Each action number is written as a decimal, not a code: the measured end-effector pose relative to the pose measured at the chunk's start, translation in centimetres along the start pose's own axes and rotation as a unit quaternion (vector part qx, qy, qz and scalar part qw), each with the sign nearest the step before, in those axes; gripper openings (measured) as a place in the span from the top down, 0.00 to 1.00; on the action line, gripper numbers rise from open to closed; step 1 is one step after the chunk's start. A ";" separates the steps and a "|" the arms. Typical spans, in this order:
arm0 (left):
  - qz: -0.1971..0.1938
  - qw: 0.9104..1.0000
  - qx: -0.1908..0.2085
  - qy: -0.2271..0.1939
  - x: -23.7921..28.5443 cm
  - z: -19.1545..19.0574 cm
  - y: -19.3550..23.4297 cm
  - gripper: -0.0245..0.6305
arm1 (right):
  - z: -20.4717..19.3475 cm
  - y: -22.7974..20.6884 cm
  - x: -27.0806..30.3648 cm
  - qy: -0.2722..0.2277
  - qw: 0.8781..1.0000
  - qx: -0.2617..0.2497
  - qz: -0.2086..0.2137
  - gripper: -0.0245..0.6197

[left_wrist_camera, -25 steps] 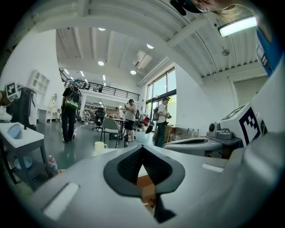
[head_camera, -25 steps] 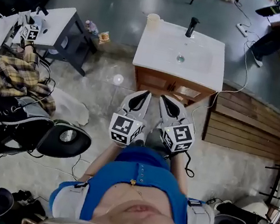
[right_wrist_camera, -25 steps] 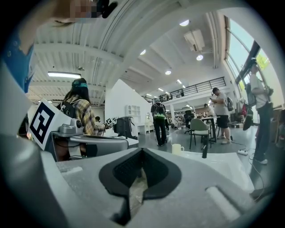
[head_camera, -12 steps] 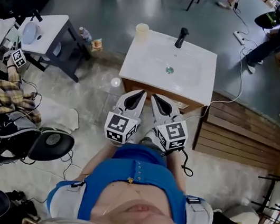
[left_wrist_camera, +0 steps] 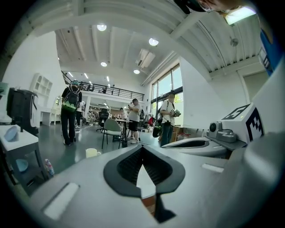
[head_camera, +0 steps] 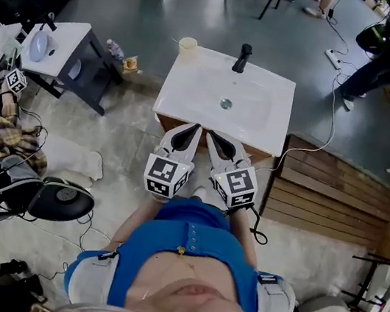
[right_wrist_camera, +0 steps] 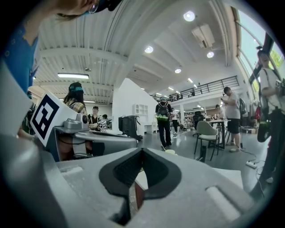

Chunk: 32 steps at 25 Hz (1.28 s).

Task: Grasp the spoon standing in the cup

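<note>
Head view: cup (head_camera: 188, 44) sits on the far left corner of the sink counter (head_camera: 189, 102), left of the faucet (head_camera: 241, 57). Spoon is too small to make out; if it stands in the cup, its long axis is probably upright. Left gripper (head_camera: 195, 126) and right gripper (head_camera: 209, 134) are side by side at the counter's near edge, tips angled toward each other. Cup is well ahead of both and a bit left, so the left one looks nearer.

Left gripper view: jaws clenched, tips touching, nothing between. Cup (left_wrist_camera: 92, 152) shows far off, left of the jaw tips; no spoon visible.

Right gripper view: jaws closed tip to tip, empty. Cup (right_wrist_camera: 169, 152) is small, just right of the tips, far away.

Judgement: the next move needs a long reach forward, jaws opened, and a side-on closing across the upright handle.
</note>
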<state>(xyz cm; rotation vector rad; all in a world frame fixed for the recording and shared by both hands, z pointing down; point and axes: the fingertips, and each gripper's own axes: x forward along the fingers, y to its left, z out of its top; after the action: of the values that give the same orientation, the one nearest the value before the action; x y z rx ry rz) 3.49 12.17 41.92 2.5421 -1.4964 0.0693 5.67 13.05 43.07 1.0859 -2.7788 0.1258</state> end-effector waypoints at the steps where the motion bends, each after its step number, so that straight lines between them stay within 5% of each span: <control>1: 0.002 1.000 0.002 -0.001 0.3 0.1 -0.2 0.96 | 0.0 -0.4 -0.1 0.000 1.000 -0.001 0.002 0.96; 12: 0.005 1.000 0.019 0.007 2.5 -0.2 -1.7 0.96 | 0.1 -3.1 -1.6 -0.014 1.000 0.004 -0.004 0.96; 32: -0.107 0.994 0.026 0.022 13.0 1.6 6.7 0.96 | 1.4 -11.1 9.8 0.000 0.995 0.012 -0.098 0.96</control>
<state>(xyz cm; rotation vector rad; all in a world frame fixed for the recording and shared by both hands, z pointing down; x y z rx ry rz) 3.90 -2.52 43.07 2.7059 -1.2142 0.1341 5.92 -1.78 43.61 1.3577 -2.6576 0.1371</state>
